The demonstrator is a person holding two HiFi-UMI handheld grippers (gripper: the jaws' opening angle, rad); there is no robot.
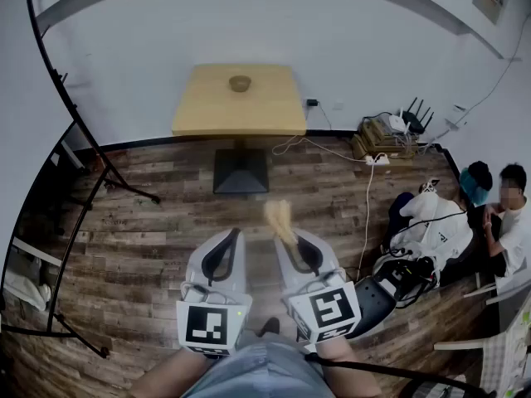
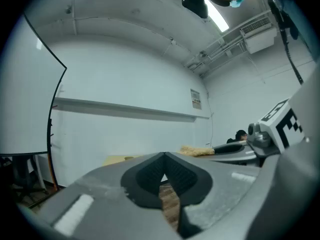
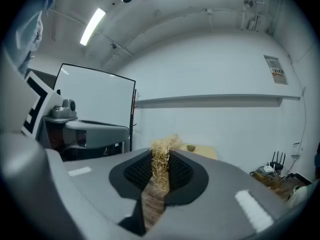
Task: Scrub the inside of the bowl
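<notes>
A small brown bowl point(image 1: 240, 83) sits on a square wooden table point(image 1: 207, 110) across the room, far from both grippers; in the right gripper view the bowl point(image 3: 190, 147) shows small beyond the jaws. My right gripper point(image 1: 292, 239) point(image 3: 160, 179) is shut on a tuft of straw-coloured scrubbing fibre point(image 1: 280, 218) point(image 3: 162, 151) that sticks out past its tips. Beside it, my left gripper point(image 1: 232, 235) point(image 2: 163, 178) is shut with nothing between its pads. Both are held low over the wooden floor. The fibre scrubber point(image 2: 196, 150) also shows in the left gripper view.
The table stands on a black pedestal base point(image 1: 241, 171). A whiteboard on a black stand point(image 1: 79, 181) fills the left side. At the right sit two people point(image 1: 498, 214), with routers and cables point(image 1: 398, 131) by the wall and a dark bag point(image 1: 398, 284) on the floor.
</notes>
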